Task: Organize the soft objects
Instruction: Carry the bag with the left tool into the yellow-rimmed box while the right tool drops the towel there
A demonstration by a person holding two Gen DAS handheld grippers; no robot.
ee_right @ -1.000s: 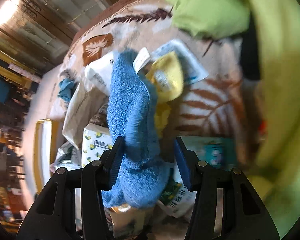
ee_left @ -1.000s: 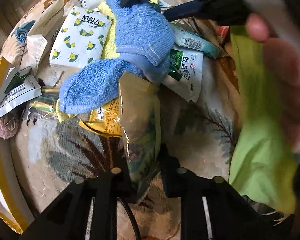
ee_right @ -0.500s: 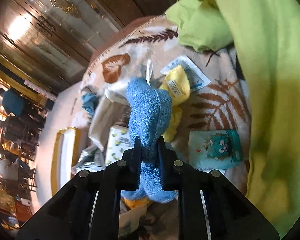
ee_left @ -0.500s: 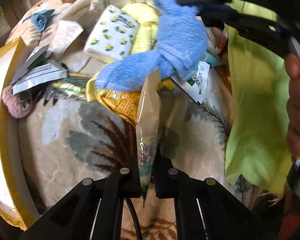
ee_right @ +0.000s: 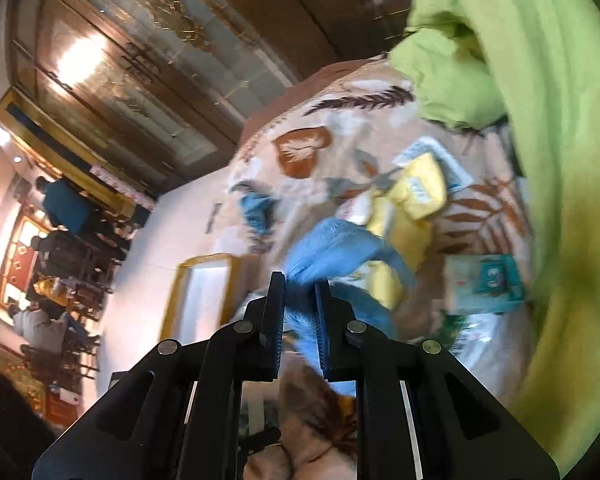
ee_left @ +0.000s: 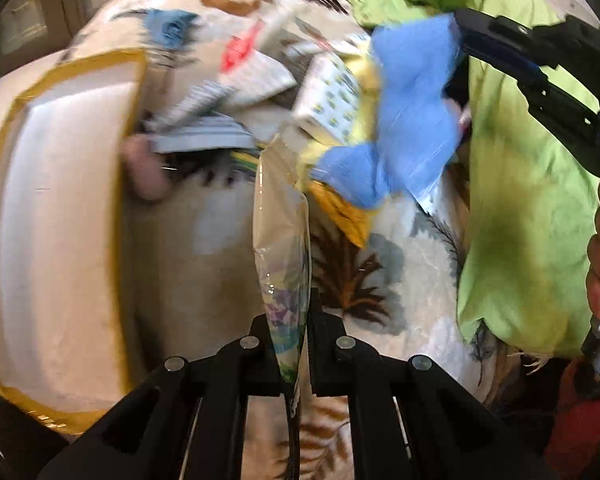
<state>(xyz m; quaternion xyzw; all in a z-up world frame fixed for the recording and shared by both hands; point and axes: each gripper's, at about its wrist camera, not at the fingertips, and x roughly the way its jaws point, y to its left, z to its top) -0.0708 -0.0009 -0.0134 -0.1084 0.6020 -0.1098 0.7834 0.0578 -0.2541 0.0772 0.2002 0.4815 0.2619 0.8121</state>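
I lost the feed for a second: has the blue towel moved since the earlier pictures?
Yes. The blue towel, clamped in the right gripper, has lifted off the pile; in the right wrist view it no longer covers the yellow cloth on the leaf-print blanket.

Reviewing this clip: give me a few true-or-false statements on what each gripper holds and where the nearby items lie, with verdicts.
1. The left gripper is shut on a clear plastic bag. True.
2. The right gripper stands open and empty. False: it is clamped on the blue towel.
3. A green cloth lies at the right of the left wrist view. True.
4. The blue towel lies flat inside the gold-edged white tray. False: it hangs from the right gripper, apart from the tray.
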